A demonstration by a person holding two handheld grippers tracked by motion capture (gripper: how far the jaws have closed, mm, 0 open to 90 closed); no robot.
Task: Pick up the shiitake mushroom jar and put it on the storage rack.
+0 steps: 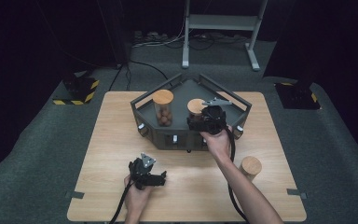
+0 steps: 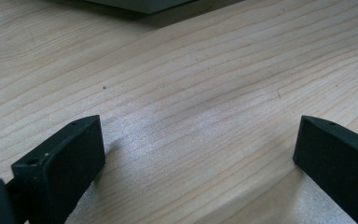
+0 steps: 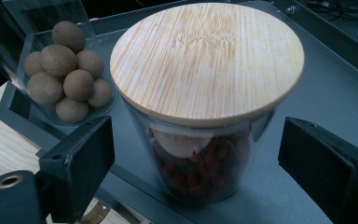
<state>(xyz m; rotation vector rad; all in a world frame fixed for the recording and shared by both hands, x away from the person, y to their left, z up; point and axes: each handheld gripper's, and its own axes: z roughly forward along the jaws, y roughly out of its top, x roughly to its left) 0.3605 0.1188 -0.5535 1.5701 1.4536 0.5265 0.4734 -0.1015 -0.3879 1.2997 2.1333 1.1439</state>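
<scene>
High view: right tongs [image 1: 200, 122] hung at the red-filled jar [image 1: 196, 108] in the grey tray [image 1: 186, 135]; left tongs [image 1: 161, 177] idle on the table [image 1: 112, 140].
Left gripper view: jaws spread, gripping nothing.
Right gripper view: jaws released, flanking the jar below its bamboo lid [image 3: 207, 58], clear of the glass. Best to pull straight back without nudging it.

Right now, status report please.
Right gripper open, fingers flanking red-berry jar in tray. Left gripper open on table. Nothing in the way.

Glass jar [image 3: 205, 158] of red berries, bamboo lid [image 3: 207, 58] on, upright in the grey tray [image 3: 326, 98]
</scene>
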